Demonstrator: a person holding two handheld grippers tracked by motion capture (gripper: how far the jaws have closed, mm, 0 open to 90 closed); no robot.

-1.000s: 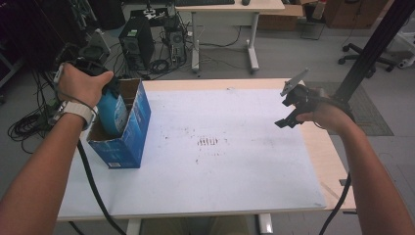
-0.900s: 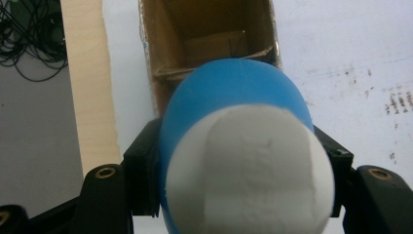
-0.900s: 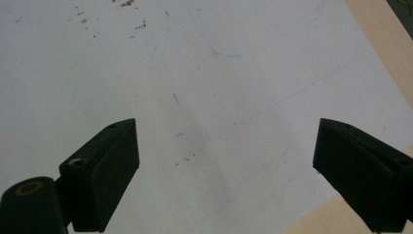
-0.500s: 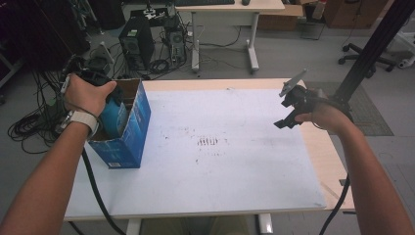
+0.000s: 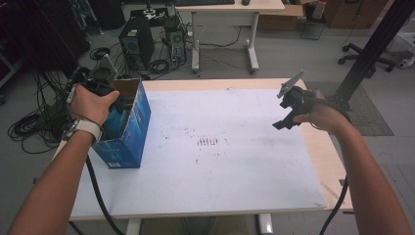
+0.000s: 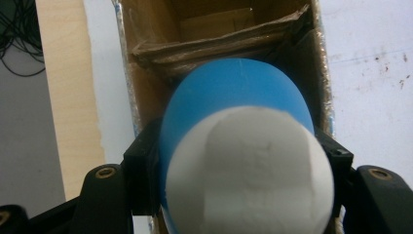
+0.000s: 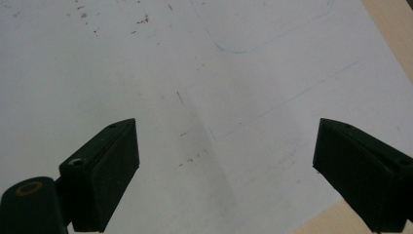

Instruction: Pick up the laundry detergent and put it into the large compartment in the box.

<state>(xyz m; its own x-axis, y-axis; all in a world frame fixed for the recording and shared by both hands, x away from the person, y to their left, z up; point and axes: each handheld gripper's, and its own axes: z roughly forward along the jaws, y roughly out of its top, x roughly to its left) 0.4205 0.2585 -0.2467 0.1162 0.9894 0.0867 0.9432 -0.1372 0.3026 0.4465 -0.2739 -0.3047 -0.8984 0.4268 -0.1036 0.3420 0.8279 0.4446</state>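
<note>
We work at a desk [image 5: 235,166] covered by a white, lightly stained sheet. At its left edge stands a blue cardboard box [image 5: 128,139], top open, with brown flaps and inner walls visible in the left gripper view [image 6: 146,73]. Our left gripper [image 5: 98,85] is held over that opening, and its fingers [image 6: 141,161] are clamped on a blue object with a white end [image 6: 243,161], which sits between them right at the mouth of the box, its blue body pointing inward. Our right gripper [image 5: 288,105] hovers above the desk's right side, well apart from the box, its fingers [image 7: 104,170] spread wide with nothing between them.
</note>
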